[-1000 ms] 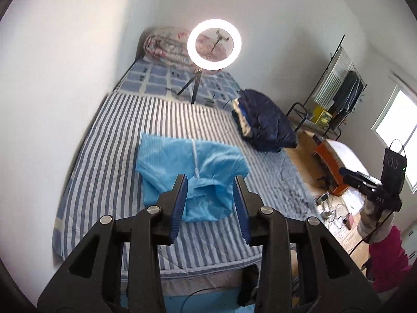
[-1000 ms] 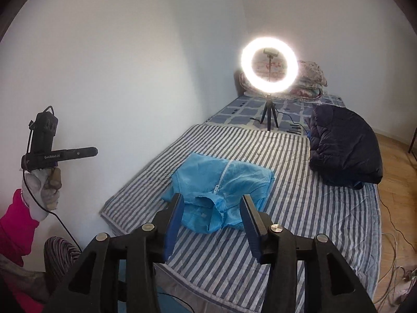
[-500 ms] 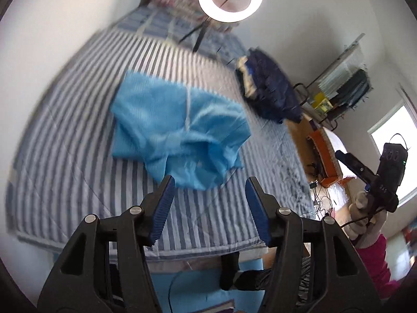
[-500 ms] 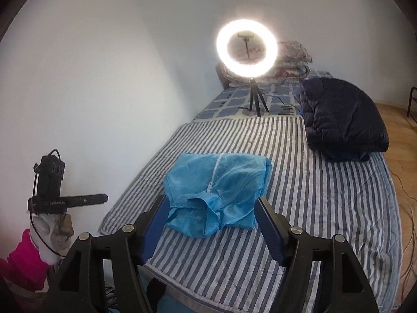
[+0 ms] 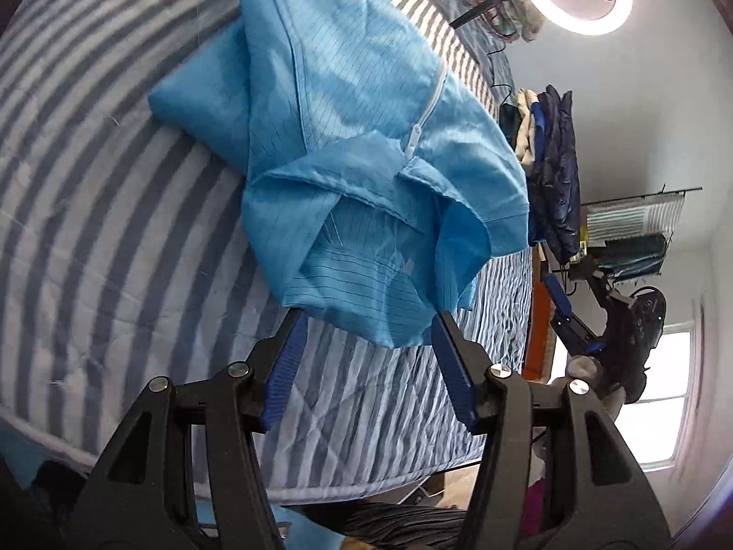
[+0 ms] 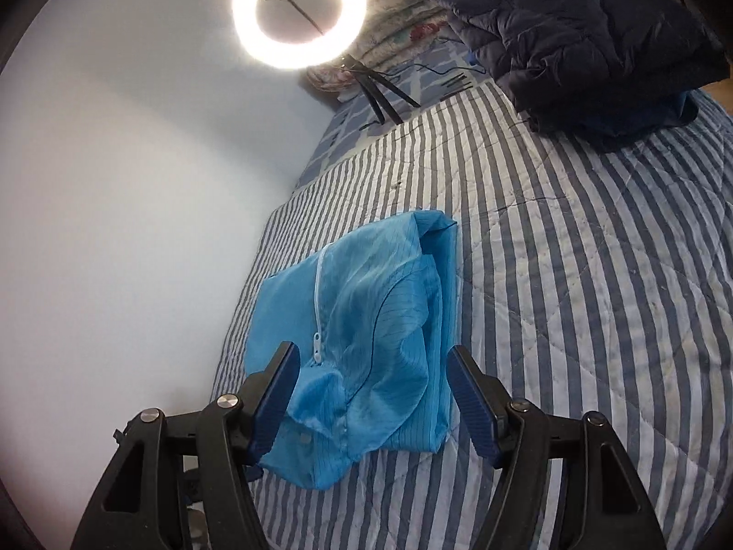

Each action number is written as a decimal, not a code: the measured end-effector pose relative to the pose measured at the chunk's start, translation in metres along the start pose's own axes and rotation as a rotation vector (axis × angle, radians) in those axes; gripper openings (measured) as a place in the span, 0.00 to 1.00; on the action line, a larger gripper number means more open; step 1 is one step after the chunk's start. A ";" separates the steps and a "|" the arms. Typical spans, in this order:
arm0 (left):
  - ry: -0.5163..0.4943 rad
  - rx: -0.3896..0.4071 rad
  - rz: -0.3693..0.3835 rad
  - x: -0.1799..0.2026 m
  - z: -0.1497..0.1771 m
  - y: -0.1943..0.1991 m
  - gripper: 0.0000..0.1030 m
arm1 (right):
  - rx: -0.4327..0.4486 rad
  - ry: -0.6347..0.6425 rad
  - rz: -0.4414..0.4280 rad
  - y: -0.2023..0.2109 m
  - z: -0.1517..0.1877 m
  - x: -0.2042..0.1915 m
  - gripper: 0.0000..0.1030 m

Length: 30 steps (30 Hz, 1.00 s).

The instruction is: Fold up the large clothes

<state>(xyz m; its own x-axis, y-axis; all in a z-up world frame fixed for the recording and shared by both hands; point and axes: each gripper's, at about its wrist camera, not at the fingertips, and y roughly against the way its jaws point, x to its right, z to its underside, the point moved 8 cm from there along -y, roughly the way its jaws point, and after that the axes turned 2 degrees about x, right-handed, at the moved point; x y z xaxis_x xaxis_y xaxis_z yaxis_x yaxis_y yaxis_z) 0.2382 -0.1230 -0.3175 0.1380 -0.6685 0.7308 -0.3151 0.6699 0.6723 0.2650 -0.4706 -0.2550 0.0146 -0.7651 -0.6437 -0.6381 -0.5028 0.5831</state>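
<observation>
Looking down through both wrist cameras, I see a light blue zip-up jacket (image 5: 366,146) lying on a bed covered by a blue-and-white striped quilt (image 5: 91,229). I judge the folding to be partly done: the jacket is already gathered into a compact, roughly rectangular bundle with its sides turned in, and the white zipper (image 6: 317,316) runs down its upper face. It is not tidy yet. The collar end nearest me is rumpled and stands up in loose flaps (one flap looks thin enough to let light through), so I think at least one more fold or some smoothing is left.

My left gripper (image 5: 364,334) hovers low over the near edge of the jacket, tilted so the bed appears slanted. Its blue-padded jaws stand wide apart, one on each side of the lowest flap, and grip nothing that I can see.

My right gripper (image 6: 371,376) also sits low at the collar end, pointing along the jacket toward the head of the bed. Its jaws are spread wide with rumpled cloth between them, not pinched.

Farther up the bed lie a dark blue padded coat (image 6: 586,41) and a glowing ring light (image 6: 298,9) on a small tripod.
</observation>
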 end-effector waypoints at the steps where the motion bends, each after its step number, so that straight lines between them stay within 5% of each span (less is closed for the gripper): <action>1: 0.004 -0.002 -0.004 0.000 0.001 -0.005 0.56 | -0.002 0.000 0.008 -0.005 -0.002 0.002 0.68; 17: 0.199 0.051 0.054 -0.024 -0.003 -0.018 0.56 | -0.095 -0.078 -0.004 -0.067 -0.001 0.025 0.61; 19: 0.192 0.034 0.056 -0.023 -0.002 -0.025 0.40 | -0.096 -0.074 -0.005 -0.070 -0.002 0.024 0.61; 20: 0.178 0.020 0.047 -0.023 0.000 -0.028 0.04 | -0.094 -0.072 -0.006 -0.071 -0.003 0.023 0.60; 30: 0.078 0.077 0.053 -0.018 0.006 0.018 0.00 | -0.093 -0.196 -0.150 -0.079 -0.029 0.038 0.63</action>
<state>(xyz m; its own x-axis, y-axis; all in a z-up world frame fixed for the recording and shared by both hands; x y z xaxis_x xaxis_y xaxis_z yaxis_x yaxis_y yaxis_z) 0.2243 -0.1008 -0.3200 0.1915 -0.6037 0.7739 -0.3950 0.6744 0.6238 0.3380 -0.4713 -0.3111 -0.0517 -0.5916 -0.8046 -0.5663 -0.6463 0.5116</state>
